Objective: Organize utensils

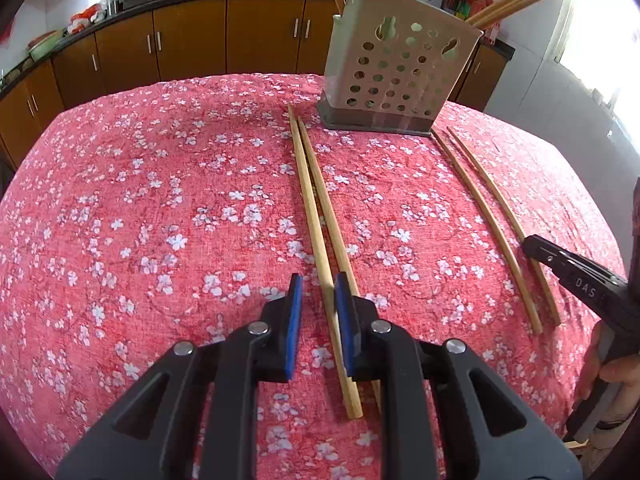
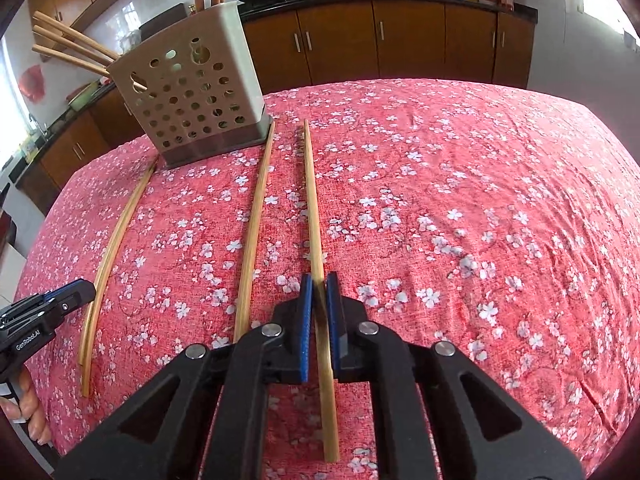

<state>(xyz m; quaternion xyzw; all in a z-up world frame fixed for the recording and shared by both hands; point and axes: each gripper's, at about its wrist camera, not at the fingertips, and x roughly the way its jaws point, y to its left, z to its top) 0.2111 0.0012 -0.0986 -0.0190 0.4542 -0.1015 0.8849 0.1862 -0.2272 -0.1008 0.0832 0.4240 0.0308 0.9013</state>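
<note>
Your right jaws pinch one chopstick; left jaws straddle another chopstick, contact unclear. Holder far; its chopstick tops cut off.

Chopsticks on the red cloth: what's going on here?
A person holds a gripper in each hand and is sorting chopsticks toward the perforated holder, which already has several in it. The right gripper is shut on the outermost chopstick, which lies on the floral cloth. The left gripper straddles another chopstick, its jaws not yet pressing on it. Two more chopsticks lie loose, one beside each.
</note>
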